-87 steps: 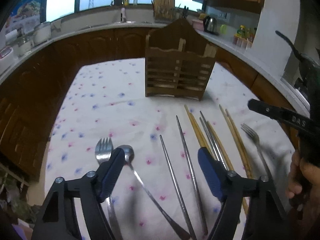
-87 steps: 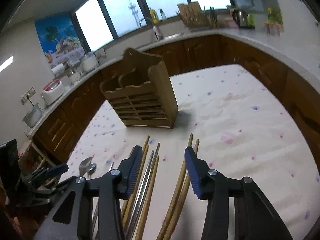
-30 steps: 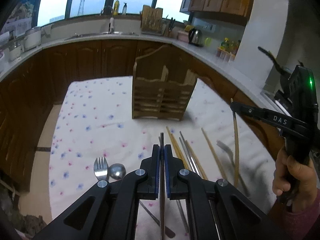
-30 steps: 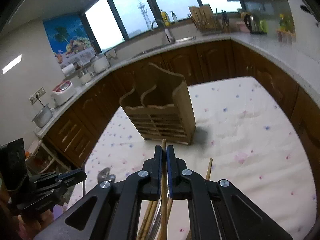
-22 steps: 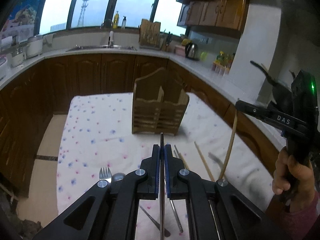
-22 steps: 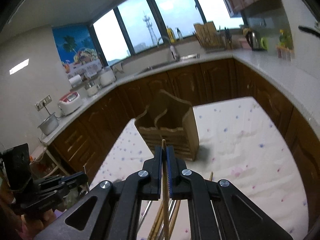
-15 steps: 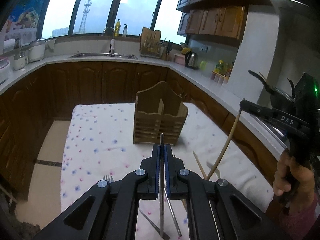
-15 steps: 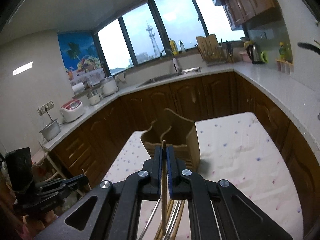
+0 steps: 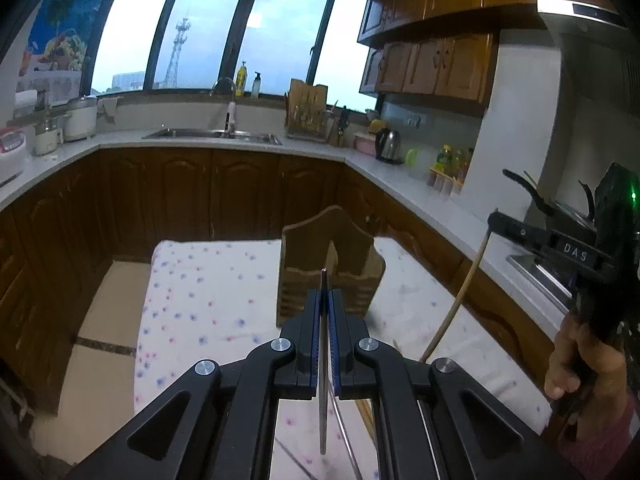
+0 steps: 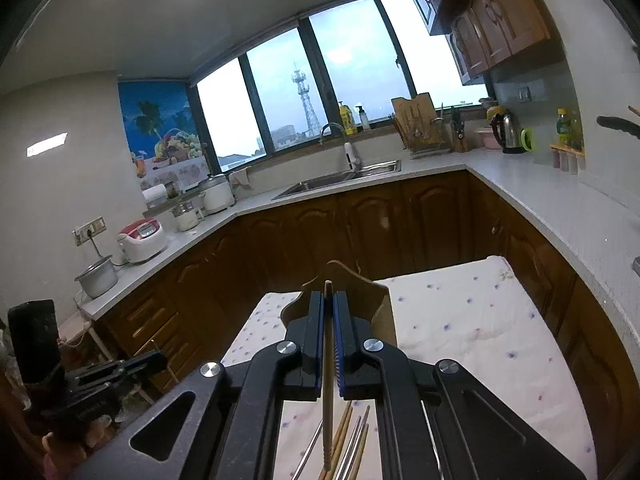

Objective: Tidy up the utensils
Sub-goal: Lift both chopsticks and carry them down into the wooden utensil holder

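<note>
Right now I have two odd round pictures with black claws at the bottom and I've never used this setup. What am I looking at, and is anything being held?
There is no robot arm here. A person holds a hand-held gripper in each hand, and each gripper carries a wide-angle camera looking forward along its two fingers. So one picture comes from the left gripper, the other from the right gripper.

The left gripper is shut on a metal chopstick. The right gripper is shut on a wooden chopstick; in the left view you can also see it hanging from that gripper, with the person's hand on the handle.

Both are raised above a table with a flowered cloth. On it stands a wooden utensil holder, and more chopsticks lie below the grippers.
</note>
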`<state>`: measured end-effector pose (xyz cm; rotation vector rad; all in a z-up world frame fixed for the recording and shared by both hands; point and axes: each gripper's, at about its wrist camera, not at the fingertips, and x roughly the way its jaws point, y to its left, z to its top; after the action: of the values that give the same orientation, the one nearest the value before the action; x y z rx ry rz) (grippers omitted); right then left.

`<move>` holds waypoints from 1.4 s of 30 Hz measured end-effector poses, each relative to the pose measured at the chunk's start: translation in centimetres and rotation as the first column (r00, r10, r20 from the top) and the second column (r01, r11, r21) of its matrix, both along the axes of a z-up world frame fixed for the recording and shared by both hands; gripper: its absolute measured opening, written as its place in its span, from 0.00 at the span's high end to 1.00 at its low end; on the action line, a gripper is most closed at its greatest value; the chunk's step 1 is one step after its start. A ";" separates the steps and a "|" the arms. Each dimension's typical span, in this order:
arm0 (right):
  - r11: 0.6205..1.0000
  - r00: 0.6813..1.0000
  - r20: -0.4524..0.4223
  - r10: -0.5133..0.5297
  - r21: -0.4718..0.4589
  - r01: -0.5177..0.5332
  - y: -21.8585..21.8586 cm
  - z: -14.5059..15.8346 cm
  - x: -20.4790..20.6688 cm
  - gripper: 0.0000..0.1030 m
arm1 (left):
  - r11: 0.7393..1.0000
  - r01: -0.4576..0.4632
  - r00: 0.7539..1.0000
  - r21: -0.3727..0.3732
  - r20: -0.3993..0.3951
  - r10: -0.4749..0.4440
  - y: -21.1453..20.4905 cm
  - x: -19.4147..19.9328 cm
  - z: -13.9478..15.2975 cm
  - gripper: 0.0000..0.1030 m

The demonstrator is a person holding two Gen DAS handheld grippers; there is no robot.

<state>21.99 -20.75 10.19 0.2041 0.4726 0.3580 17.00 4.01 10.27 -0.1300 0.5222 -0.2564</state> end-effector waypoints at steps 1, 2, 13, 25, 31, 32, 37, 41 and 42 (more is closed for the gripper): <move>1.000 1.000 0.005 -0.005 0.001 0.005 -0.1 0.1 0.2 0.96 | 1.000 -0.002 1.000 -0.002 0.006 0.002 0.0 0.2 0.1 0.97; 1.000 1.000 0.009 -0.011 0.002 0.011 -0.2 0.2 0.5 0.96 | 1.000 -0.004 1.000 -0.003 0.014 0.004 0.0 0.6 0.2 0.97; 0.996 0.992 0.099 -0.075 0.047 0.071 -0.7 2.8 4.6 0.96 | 0.999 -0.033 0.990 0.002 0.140 0.032 -0.4 5.7 2.4 0.97; 0.988 0.972 0.181 -0.151 0.052 0.144 -0.3 4.0 11.0 0.96 | 0.992 -0.099 0.958 -0.085 0.260 0.118 -0.4 13.9 -0.5 0.97; 0.982 0.974 0.128 -0.185 0.065 0.178 -0.8 0.5 13.5 0.96 | 0.978 -0.156 0.957 -0.136 0.222 0.184 -0.6 17.8 -6.5 0.97; 0.981 0.975 0.113 -0.189 0.072 0.182 -0.9 -0.4 13.9 0.96 | 0.978 -0.156 0.959 -0.139 0.215 0.184 -0.9 18.3 -7.2 0.97; 0.976 0.976 0.089 -0.200 0.103 0.191 -1.2 -3.3 14.8 0.96 | 0.978 -0.157 0.967 -0.134 0.178 0.180 -2.6 21.1 -11.8 0.97; 0.974 0.977 0.069 -0.201 0.122 0.192 -1.5 -5.2 15.1 0.96 | 0.980 -0.158 0.971 -0.121 0.161 0.176 -3.6 22.9 -13.6 0.97; 0.973 0.977 0.065 -0.203 0.121 0.194 -1.4 -5.4 15.1 0.96 | 0.981 -0.157 0.972 -0.113 0.158 0.174 -3.9 23.2 -14.0 0.97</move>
<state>37.09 -22.17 4.80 0.3449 0.3521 0.1957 40.20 0.12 -3.68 -0.2463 0.3295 -0.1289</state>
